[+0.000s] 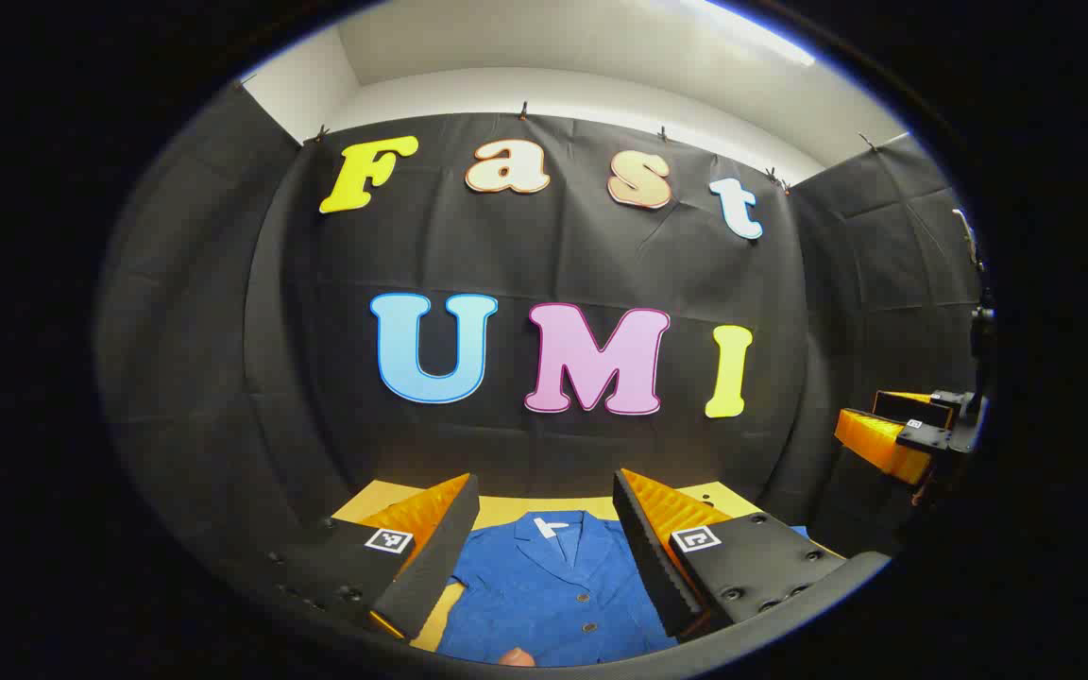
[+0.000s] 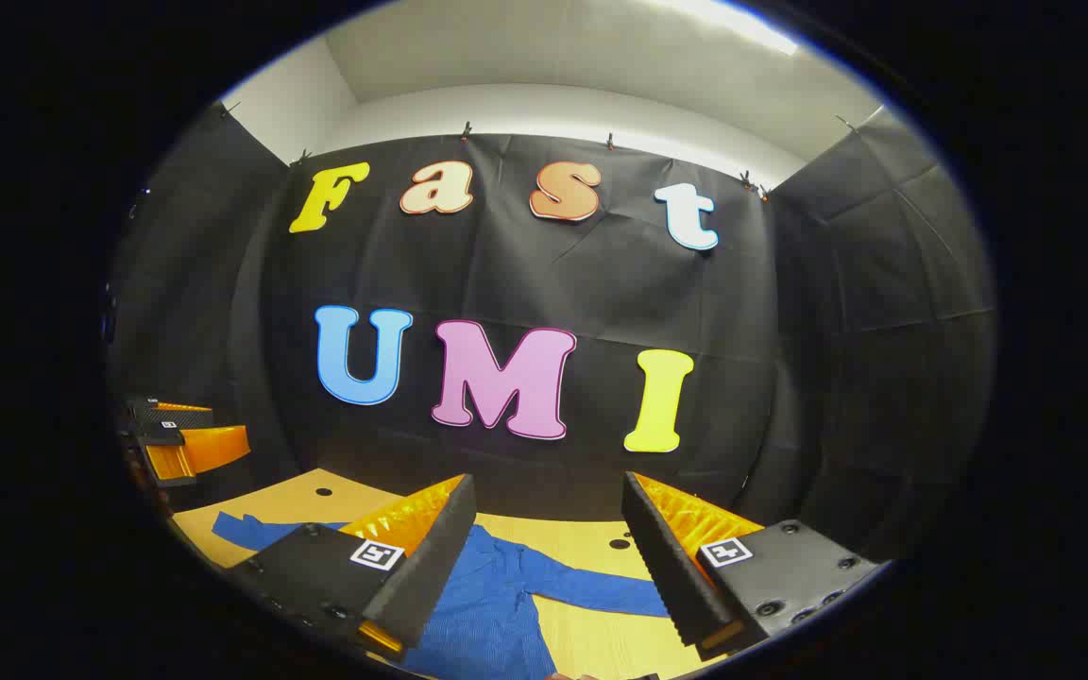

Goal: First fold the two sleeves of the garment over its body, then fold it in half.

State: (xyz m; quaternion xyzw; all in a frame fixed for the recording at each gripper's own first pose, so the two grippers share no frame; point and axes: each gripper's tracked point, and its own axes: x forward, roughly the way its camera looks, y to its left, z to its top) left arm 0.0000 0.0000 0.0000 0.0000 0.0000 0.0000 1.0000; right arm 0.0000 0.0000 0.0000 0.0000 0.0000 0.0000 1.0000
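A blue buttoned shirt lies flat on the wooden table, collar toward the far wall. My left gripper hovers open above its collar and chest with nothing between the fingers. In the right gripper view the same blue shirt spreads across the table, one sleeve stretched out to the right and the other sleeve reaching left. My right gripper hangs open over the shirt's shoulder area. The right gripper also appears raised at the far right of the left gripper view, and the left gripper at the far left of the right gripper view.
The yellow-brown table has small round holes in its top. Black cloth walls close the booth behind and on both sides. Bare tabletop lies right of the shirt's body.
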